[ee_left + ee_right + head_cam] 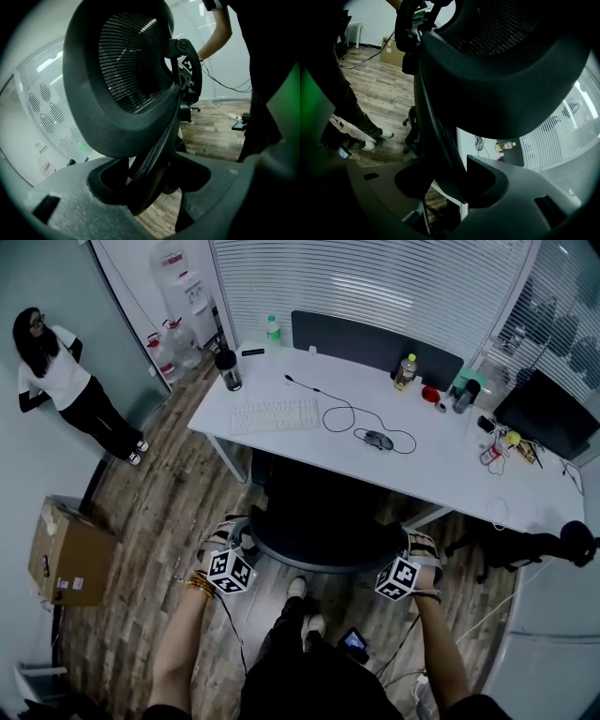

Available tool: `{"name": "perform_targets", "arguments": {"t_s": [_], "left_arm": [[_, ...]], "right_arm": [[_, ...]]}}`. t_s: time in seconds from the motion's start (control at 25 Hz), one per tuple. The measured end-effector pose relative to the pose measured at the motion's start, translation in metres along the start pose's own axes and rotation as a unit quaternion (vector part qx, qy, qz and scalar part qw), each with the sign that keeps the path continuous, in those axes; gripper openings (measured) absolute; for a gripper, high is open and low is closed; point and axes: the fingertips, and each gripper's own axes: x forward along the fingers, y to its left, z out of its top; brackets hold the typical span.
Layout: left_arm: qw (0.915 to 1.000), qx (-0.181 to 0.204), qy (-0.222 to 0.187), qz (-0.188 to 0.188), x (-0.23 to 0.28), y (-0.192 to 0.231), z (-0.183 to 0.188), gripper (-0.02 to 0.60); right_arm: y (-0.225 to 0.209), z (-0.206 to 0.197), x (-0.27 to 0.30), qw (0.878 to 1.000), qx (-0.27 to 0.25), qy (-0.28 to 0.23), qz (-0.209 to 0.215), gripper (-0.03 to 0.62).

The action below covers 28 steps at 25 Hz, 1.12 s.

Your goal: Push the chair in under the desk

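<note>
The black mesh office chair [323,512] stands in front of the white desk [441,460], with its seat partly under the desk's front edge. My left gripper [244,540] is at the left rim of the backrest and my right gripper [406,551] is at the right rim. In the left gripper view the backrest [126,70] fills the frame and its rim runs between the jaws of the left gripper [150,183], which are closed on it. In the right gripper view the backrest rim [440,136] sits gripped in the right gripper [450,180] the same way.
On the desk lie a keyboard [275,415], a wired mouse [379,439], a tumbler [229,369] and a bottle [405,371]. A person [66,381] stands by the left wall. A cardboard box [70,563] is at the left and a phone [354,641] lies on the floor.
</note>
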Motion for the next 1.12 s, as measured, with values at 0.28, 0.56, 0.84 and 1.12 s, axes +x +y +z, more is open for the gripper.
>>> {"name": "perform_targets", "arguments": {"t_s": [0.28, 0.56, 0.84, 1.12], "left_arm": [[0.9999, 0.008, -0.007, -0.002, 0.009, 0.016, -0.002, 0.290], [0.9999, 0.011, -0.010, -0.007, 0.018, 0.031, -0.007, 0.290], [0.9998, 0.015, -0.013, -0.010, 0.028, 0.048, -0.006, 0.288], [0.9997, 0.017, -0.016, -0.011, 0.038, 0.063, -0.008, 0.288]], "right_arm": [[-0.008, 0.004, 0.009, 1.000, 0.009, 0.009, 0.003, 0.206], [-0.015, 0.009, 0.020, 1.000, 0.014, 0.016, 0.002, 0.207], [-0.026, 0.011, 0.031, 0.999, 0.018, 0.026, 0.008, 0.207], [-0.038, 0.015, 0.041, 0.999, 0.019, 0.031, 0.008, 0.206]]}}
